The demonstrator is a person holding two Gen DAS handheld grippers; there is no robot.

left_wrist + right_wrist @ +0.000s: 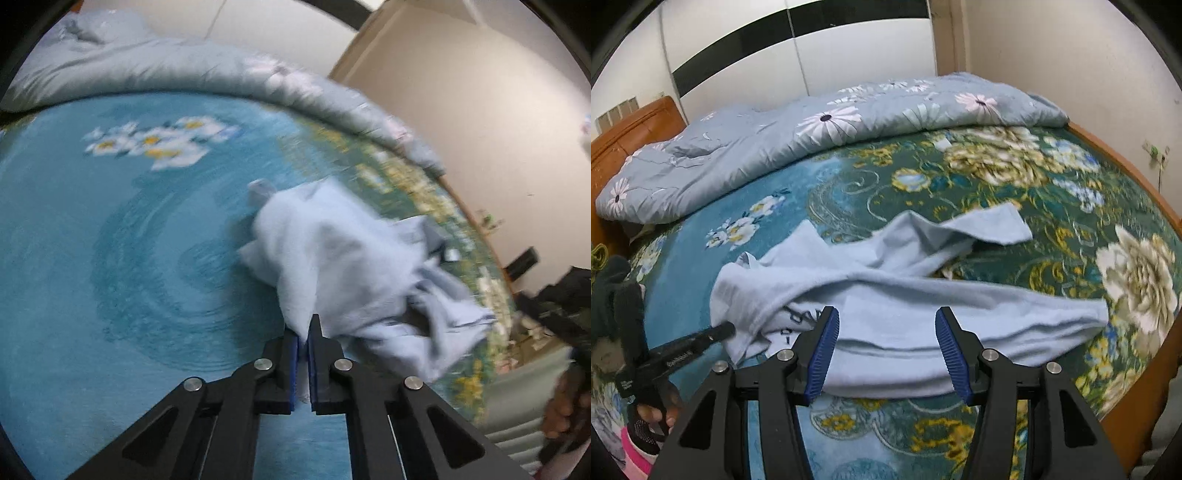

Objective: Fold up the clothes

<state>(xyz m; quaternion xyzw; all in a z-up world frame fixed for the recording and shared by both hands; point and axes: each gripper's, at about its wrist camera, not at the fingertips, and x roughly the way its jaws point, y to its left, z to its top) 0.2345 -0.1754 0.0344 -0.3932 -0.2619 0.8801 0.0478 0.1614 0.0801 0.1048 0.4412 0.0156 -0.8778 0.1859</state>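
Here your left gripper [305,334] is clamped on an edge of the shirt [332,258]; its blue pads [293,354] pinch a thin fold of the pale cloth between them; the shirt lies crumpled on the bedspread [110,221], near the bed's foot side; your right gripper [886,332] hangs over the shirt [905,306] with its jaws apart, the pads [823,354] not pressing on anything; the cloth spreads under and beyond them; a floral duvet [775,147] lies bunched along the far side; your left hand [653,410] shows at the left.
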